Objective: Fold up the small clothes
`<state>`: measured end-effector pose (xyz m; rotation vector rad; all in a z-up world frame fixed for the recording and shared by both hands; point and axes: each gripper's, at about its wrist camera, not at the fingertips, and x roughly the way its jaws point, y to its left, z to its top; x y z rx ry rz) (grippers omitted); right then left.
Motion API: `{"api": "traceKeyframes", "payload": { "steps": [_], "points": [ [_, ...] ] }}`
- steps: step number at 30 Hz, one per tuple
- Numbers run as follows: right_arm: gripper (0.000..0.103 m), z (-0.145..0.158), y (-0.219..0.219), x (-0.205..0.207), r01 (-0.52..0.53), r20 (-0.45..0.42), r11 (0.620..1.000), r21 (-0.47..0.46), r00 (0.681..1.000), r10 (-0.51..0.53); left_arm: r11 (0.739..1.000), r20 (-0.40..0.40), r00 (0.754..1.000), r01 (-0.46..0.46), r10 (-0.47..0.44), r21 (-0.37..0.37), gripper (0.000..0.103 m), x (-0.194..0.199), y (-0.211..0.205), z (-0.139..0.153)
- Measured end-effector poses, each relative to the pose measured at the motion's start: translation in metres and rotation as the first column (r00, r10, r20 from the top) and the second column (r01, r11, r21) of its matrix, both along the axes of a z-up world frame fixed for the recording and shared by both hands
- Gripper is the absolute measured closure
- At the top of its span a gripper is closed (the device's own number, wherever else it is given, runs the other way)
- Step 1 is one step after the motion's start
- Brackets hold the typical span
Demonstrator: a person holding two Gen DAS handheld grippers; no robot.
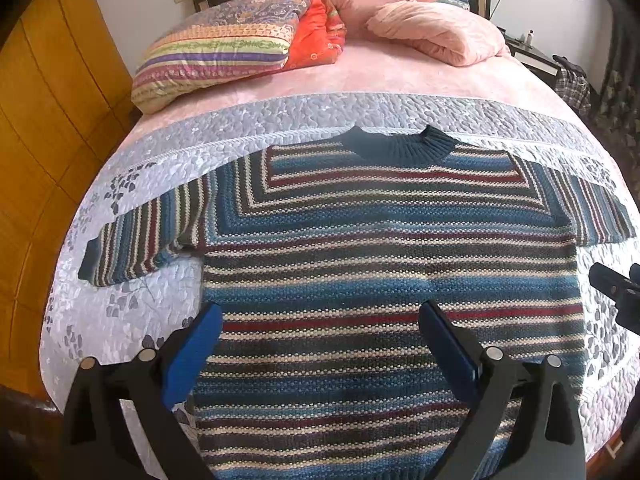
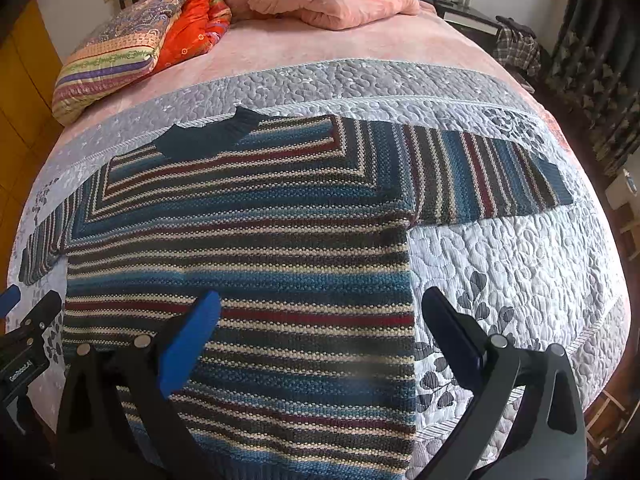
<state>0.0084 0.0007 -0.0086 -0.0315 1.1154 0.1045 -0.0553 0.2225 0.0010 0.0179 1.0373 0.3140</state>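
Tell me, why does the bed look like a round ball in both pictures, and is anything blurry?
Left wrist view: the fisheye lens bows the grey quilted bedspread into a dome, corners go black, the striped knitted sweater stays sharp. Right wrist view: same bulge, soft even light, no glare, slight softness on the nearest blue-padded gripper fingers.

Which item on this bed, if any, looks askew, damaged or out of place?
Nothing stands out. The striped knitted sweater lies flat and face up on the grey quilted bedspread, both sleeves spread sideways. The left gripper and right gripper hover open above it.
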Motion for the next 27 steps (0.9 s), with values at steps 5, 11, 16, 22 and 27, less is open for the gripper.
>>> {"api": "traceKeyframes", "payload": {
  "steps": [5,11,16,22,27],
  "points": [
    [0.003,0.0003,0.0002,-0.0003,-0.002,0.001,1.000,-0.001,1.000,0.002,1.000,0.007,1.000,0.000,0.000,0.009,0.004,-0.0015,0.0004,0.0019],
    [0.003,0.0015,0.0013,-0.0004,-0.001,0.001,1.000,-0.001,1.000,0.001,1.000,0.008,1.000,0.001,-0.001,0.011,0.004,-0.0018,-0.0004,0.0021],
    [0.003,0.0021,0.0021,-0.0007,-0.001,0.000,1.000,0.000,1.000,0.001,1.000,0.003,1.000,-0.006,0.006,0.011,0.004,-0.0017,0.0009,0.0015],
    [0.003,0.0025,0.0028,-0.0012,-0.001,0.001,1.000,0.001,1.000,0.001,1.000,0.007,1.000,-0.001,0.001,0.019,0.004,-0.0021,-0.0002,0.0029],
    [0.003,0.0027,0.0027,-0.0014,-0.002,0.002,1.000,0.002,1.000,0.002,1.000,0.009,1.000,-0.001,0.000,0.016,0.004,-0.0019,-0.0007,0.0037]
  ]
}}
